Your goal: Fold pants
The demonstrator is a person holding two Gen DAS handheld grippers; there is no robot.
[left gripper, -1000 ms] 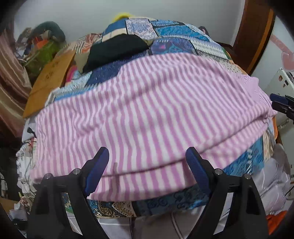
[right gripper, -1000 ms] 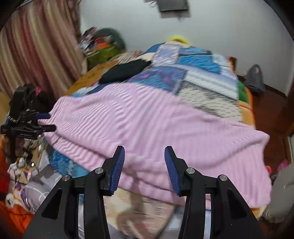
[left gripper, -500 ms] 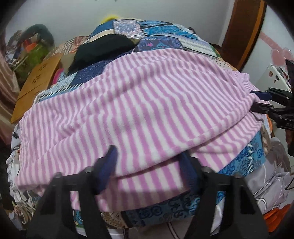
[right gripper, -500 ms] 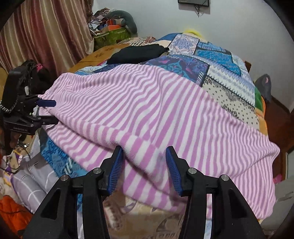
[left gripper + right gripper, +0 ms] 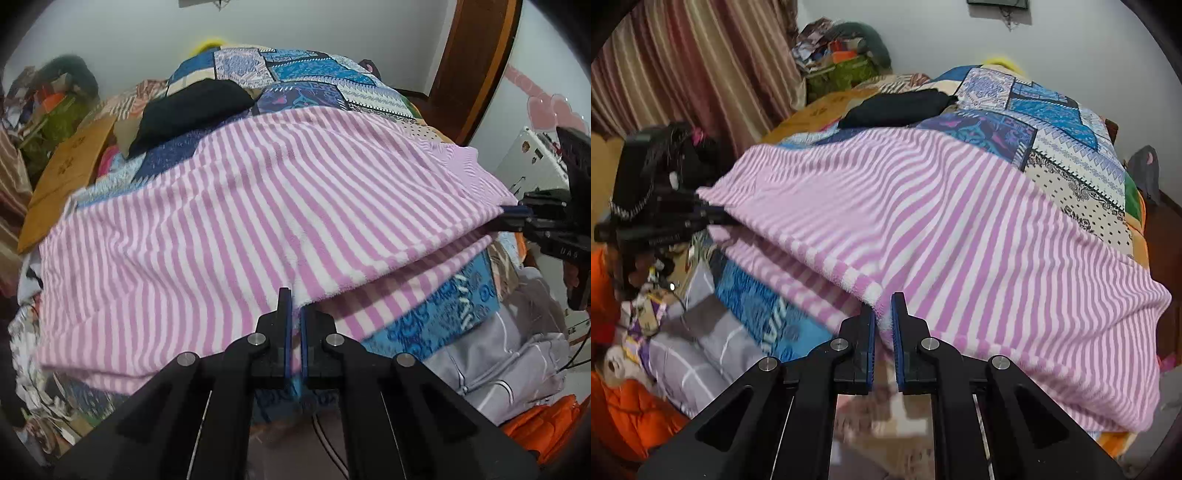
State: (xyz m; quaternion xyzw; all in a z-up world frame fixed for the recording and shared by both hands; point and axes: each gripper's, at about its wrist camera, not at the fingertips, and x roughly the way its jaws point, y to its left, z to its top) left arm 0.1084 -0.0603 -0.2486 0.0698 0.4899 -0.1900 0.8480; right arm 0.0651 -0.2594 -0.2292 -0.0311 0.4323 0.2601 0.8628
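Your left gripper and right gripper have each just closed, pinching the striped pants' near hem at their fingertips.

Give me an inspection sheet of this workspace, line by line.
Surface: bed under a patchwork quilt.
Job's things: pink striped pants spread across the quilt, near edge doubled over.
Clutter: black garment on the quilt behind the pants; cardboard at the bed's side; grey bedding and orange fabric below the near edge.
Grippers: left tongs shut on the pants' near edge, having just closed; right tongs likewise shut on that edge further along.
Cables: thin dark wires below the left tongs.
Surroundings: white wall, striped curtain, wooden frame.
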